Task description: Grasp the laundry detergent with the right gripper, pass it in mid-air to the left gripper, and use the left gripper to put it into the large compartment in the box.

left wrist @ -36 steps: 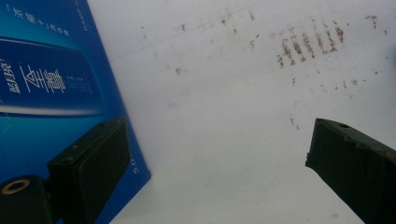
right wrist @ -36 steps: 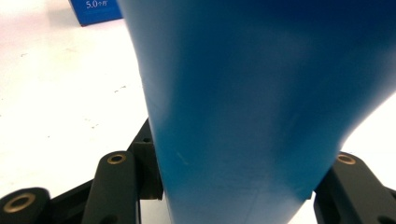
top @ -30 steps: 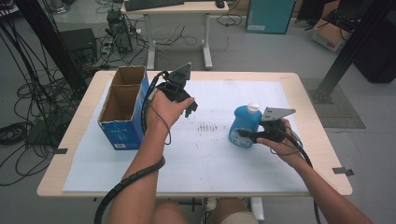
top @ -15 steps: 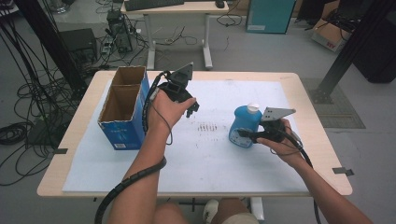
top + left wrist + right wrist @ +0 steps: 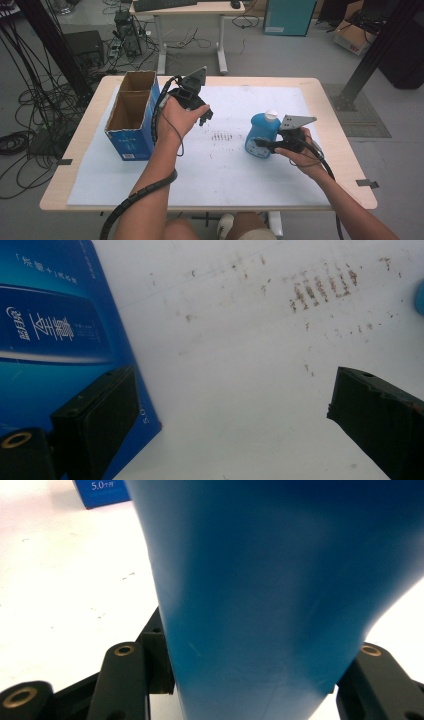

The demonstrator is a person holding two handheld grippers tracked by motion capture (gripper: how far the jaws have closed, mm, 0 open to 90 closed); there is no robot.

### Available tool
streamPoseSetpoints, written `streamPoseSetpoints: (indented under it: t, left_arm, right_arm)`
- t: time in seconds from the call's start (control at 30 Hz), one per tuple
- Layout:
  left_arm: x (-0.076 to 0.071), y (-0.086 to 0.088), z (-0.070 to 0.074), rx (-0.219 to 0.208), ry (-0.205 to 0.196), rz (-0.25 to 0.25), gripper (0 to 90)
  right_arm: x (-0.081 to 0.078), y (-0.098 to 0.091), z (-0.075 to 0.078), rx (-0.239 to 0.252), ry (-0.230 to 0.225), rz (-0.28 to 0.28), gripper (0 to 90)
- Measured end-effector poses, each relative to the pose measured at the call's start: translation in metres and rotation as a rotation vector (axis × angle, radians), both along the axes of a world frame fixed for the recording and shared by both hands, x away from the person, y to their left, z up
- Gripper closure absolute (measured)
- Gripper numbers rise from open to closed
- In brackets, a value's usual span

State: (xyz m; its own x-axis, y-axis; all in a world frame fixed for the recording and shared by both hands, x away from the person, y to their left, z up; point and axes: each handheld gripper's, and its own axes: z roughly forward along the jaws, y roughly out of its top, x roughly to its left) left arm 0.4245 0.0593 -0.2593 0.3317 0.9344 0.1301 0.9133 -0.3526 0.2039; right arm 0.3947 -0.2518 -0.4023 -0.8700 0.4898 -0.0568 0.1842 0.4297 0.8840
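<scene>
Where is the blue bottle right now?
In the high view the blue bottle stands right of centre on the white mat, clamped by the right gripper, far from the cardboard box.

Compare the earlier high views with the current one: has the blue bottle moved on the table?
No. The blue bottle keeps its spot right of the smudge marks, clamped in the right gripper.

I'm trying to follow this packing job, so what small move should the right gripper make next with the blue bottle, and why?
Probably lift the blue bottle slightly off the white mat. The right gripper is already clamped on its body, the bottle stands upright, and the open cardboard box waits across the mat beside the open left gripper.
</scene>
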Motion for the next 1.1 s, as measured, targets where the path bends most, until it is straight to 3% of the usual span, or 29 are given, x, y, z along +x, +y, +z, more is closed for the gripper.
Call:
streamPoseSetpoints:
  t: [0.17, 0.4, 0.6, 0.73, 0.93, 1.1]
  left_arm:
    - [-0.001, 0.000, 0.001, -0.006, -0.009, -0.005, 6.3]
    - [-0.006, -0.003, 0.002, -0.003, -0.011, -0.050, 6.3]
    - [-0.012, -0.006, 0.008, 0.006, -0.008, -0.109, 6.3]
    - [-0.016, -0.003, 0.013, -0.028, -0.001, -0.140, 6.3]
    - [-0.020, -0.002, 0.023, -0.019, 0.006, -0.207, 6.4]
    - [-0.021, -0.002, 0.035, -0.007, 0.011, -0.272, 6.5]
  right_arm:
    - [0.000, 0.000, 0.000, -0.001, -0.005, 0.002, 45.0]
    - [-0.001, 0.001, 0.000, -0.004, 0.002, -0.007, 44.9]
    - [-0.003, 0.002, 0.001, -0.008, 0.009, -0.021, 44.9]
    - [-0.004, 0.004, 0.003, -0.020, 0.014, -0.029, 44.9]
    - [-0.002, 0.002, 0.007, -0.030, 0.035, -0.033, 44.9]
    - [0.002, -0.005, 0.016, -0.011, 0.052, -0.027, 44.8]
